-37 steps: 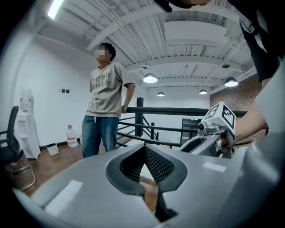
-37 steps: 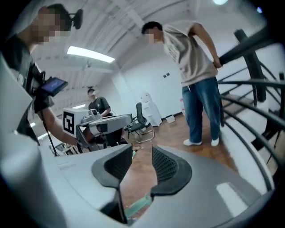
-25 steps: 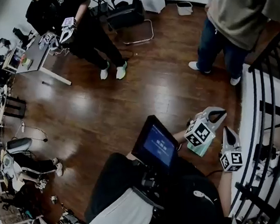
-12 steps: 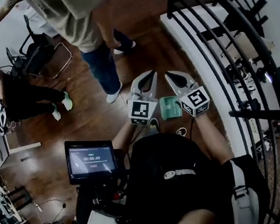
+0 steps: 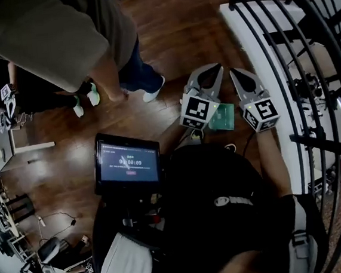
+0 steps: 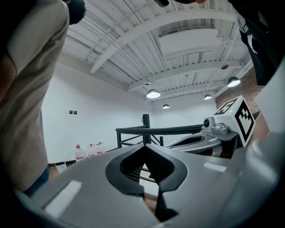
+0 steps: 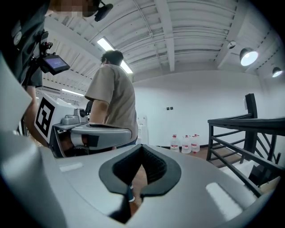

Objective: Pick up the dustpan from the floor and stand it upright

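Note:
In the head view a green dustpan (image 5: 222,117) lies on the dark wood floor, partly hidden between the two marker cubes. My left gripper (image 5: 212,69) and right gripper (image 5: 239,72) are held side by side above it, pointing away from me and roughly level. Neither touches the dustpan. The left gripper (image 6: 144,147) has its jaws shut with nothing between them. The right gripper (image 7: 142,147) is also shut and holds nothing. Each gripper view shows the other gripper beside it.
A person in a beige top (image 5: 59,35) stands close on the left. A black stair railing (image 5: 307,59) runs along the right. A tablet screen (image 5: 128,163) hangs on my chest. Water bottles (image 7: 185,143) stand by the far white wall.
The head view has swung round, so the railing now stands on the right and the person in beige looms nearer. Both grippers have come together and risen above the dustpan.

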